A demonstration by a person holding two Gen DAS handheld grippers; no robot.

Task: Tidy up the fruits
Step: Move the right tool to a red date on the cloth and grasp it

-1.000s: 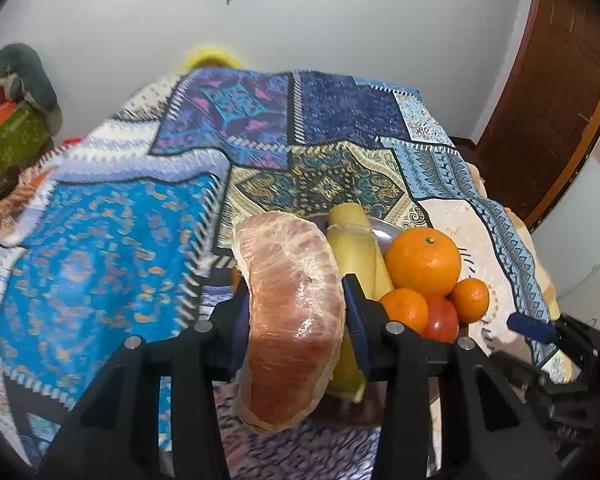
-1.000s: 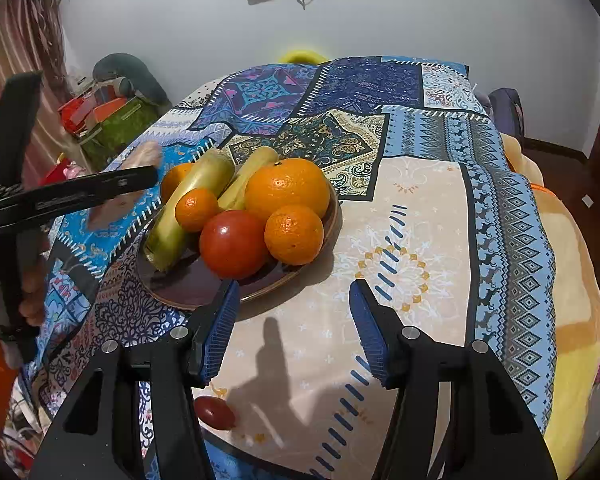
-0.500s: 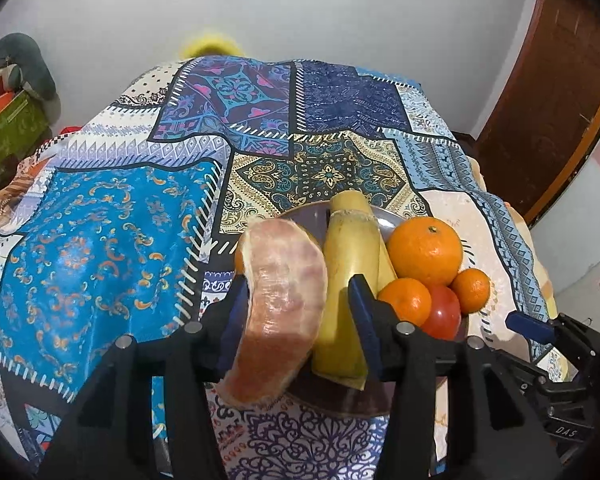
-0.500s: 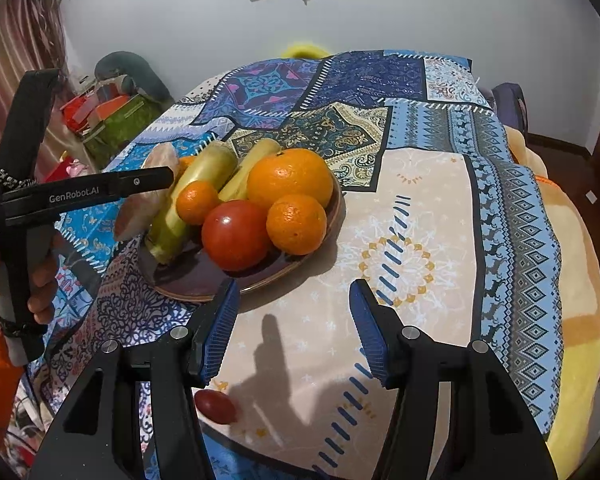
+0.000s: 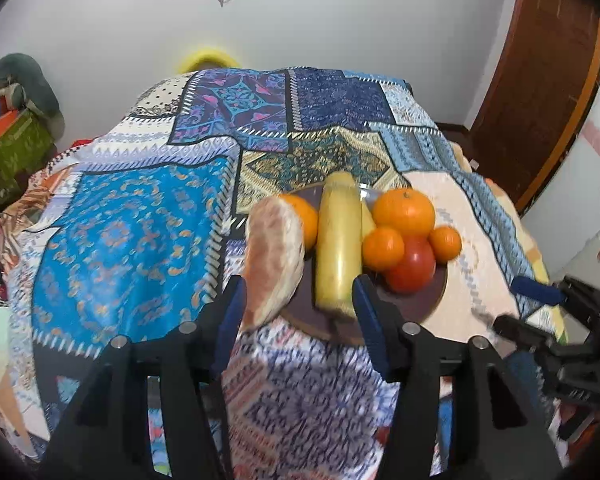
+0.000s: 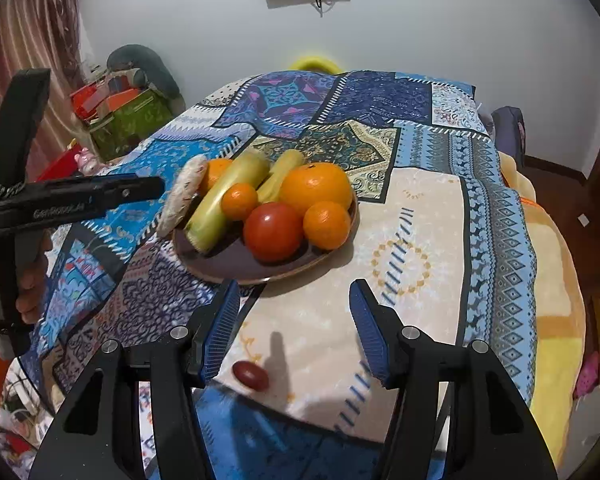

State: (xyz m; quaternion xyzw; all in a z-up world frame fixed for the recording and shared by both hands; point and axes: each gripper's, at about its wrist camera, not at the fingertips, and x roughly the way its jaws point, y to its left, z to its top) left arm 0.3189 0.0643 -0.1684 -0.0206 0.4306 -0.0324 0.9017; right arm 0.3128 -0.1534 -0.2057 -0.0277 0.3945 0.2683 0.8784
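Observation:
A dark brown plate on the patchwork cloth holds two yellow-green bananas, a big orange, smaller mandarins and a red tomato. A peeled pomelo segment leans on the plate's left rim. My left gripper sits just short of it, jaws opening, pads off the fruit. My right gripper hovers open over the cloth in front of the plate, nothing between its fingers. A small dark red fruit lies on the cloth below it.
The cloth-covered table drops off at the right and near edges. Boxes and bags are stacked by the wall at the left. A wooden door stands at the right. A hand holds the left gripper's handle.
The left gripper let go of the pomelo segment, which now rests against the plate's left rim, and drew back with wider jaws. The right gripper backed off slightly, still open.

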